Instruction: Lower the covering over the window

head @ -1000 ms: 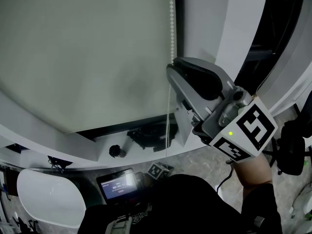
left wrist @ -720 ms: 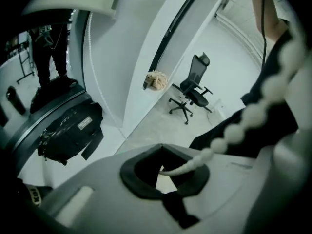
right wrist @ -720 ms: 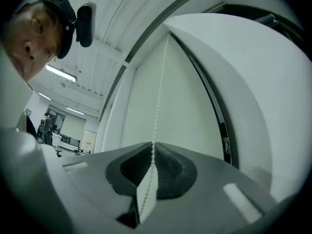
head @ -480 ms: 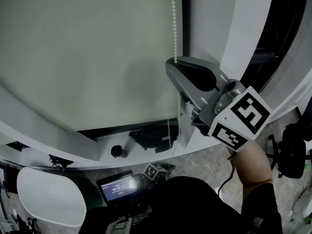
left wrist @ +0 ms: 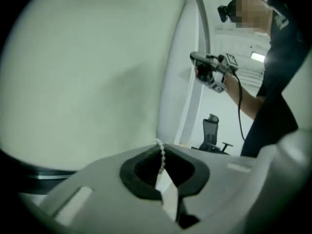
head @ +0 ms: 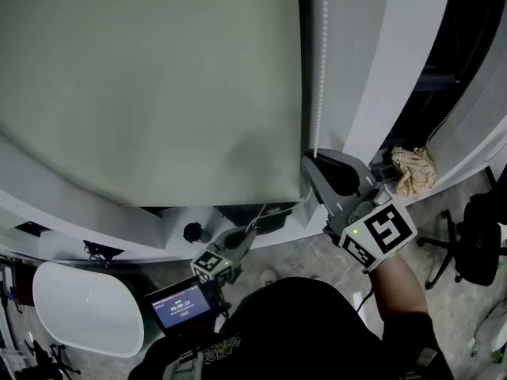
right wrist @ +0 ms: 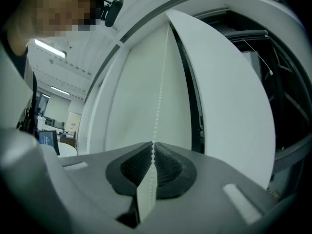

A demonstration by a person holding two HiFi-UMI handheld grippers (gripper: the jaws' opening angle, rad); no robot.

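The pale grey-green roller blind hangs over most of the window; its lower edge sits just above the sill. A white bead chain runs down the frame on the blind's right side. My right gripper is at the chain's lower part. In the right gripper view its jaws have just been closing and are shut on the chain, which runs straight up from them. Lower down, below the blind's edge, my left gripper is shut on the same chain. The left gripper view shows the right gripper above.
A white sill with a black knob runs under the blind. Below stand a white round seat and a lit screen. A crumpled cloth lies on the right ledge. A black office chair is at far right.
My right gripper has come down along the chain, from beside the blind's middle to near its lower edge. The left gripper has risen into the head view below the blind.
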